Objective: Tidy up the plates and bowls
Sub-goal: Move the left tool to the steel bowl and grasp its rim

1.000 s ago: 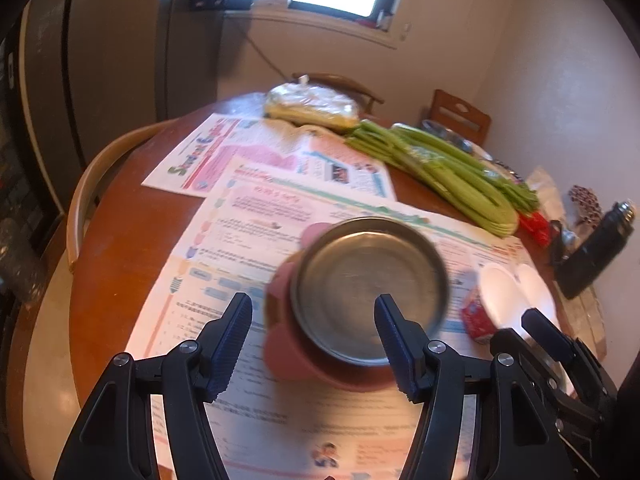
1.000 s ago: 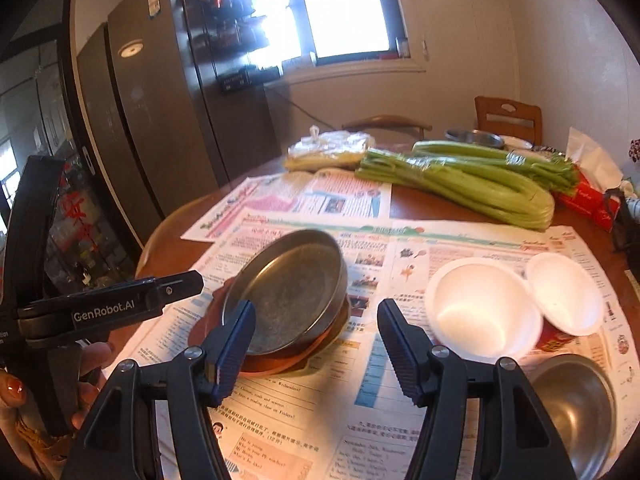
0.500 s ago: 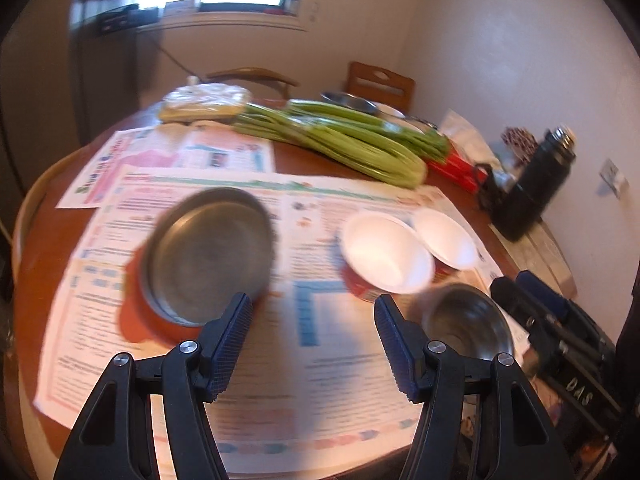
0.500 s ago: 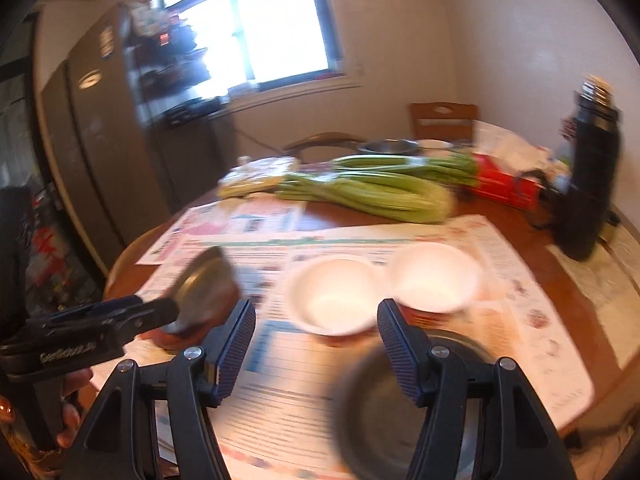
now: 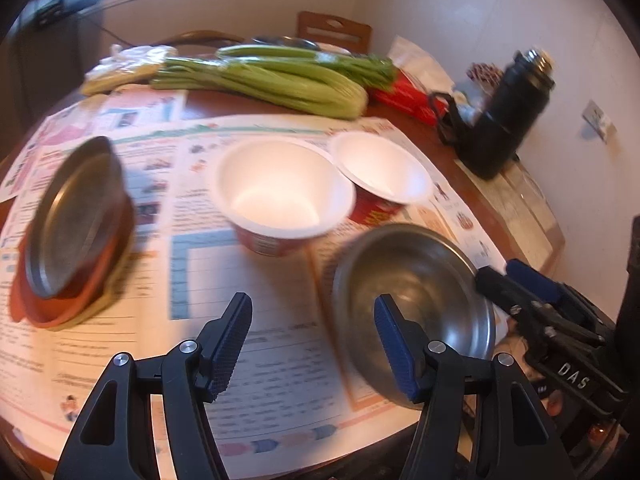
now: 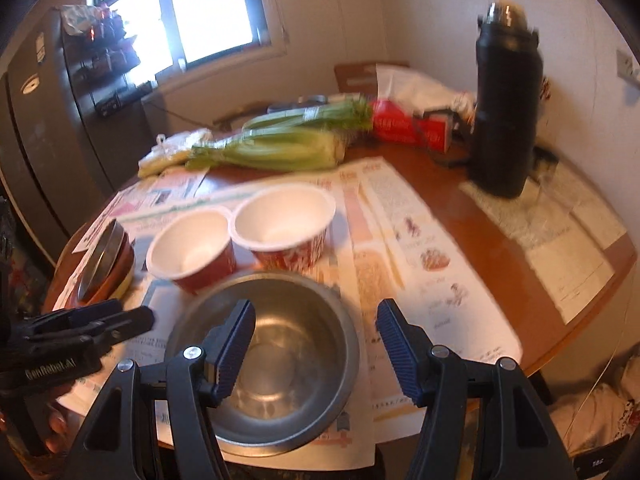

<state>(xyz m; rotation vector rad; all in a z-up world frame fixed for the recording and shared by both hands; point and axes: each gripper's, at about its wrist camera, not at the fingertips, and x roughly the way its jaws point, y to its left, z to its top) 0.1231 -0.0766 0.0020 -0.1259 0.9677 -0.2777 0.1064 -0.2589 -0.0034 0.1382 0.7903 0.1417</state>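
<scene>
Steel bowl [image 6: 276,356] sits at near edge of table [image 6: 480,216], on newspaper [image 6: 420,272], right in front of right gripper [image 6: 316,350]. Judged light, rigid, not fragile, but smooth and slippery; only real grip spot is the thin rim, one finger inside and one outside the wall. Could skate on the paper or tip if pinched off-centre. Right gripper's fingers are wide apart, nothing between them; left finger looks to be over the bowl's inside and right finger outside past its right rim, but height above it can't be judged. Gripper is angled down and forward across the table.

Two paper bowls [image 6: 244,236], white inside and red outside, stand side by side with rims touching, just behind steel bowl. Judged very light, soft-walled, easy to crush or knock over; gentle rim pinch only.

Steel plate [image 5: 68,220] lies tilted on an orange plate [image 5: 60,300] at the left of the table. Stiff, thin-edged, likely slides off if nudged.

Left gripper [image 5: 312,346] has fingers wide apart too, holding nothing, above the newspaper between plate stack and steel bowl; right finger overlaps the steel bowl's near left rim in its view, contact unclear. Pointed forward and slightly down.

Celery [image 6: 276,148] and black flask [image 6: 504,108] stand further back, well apart from the bowls
</scene>
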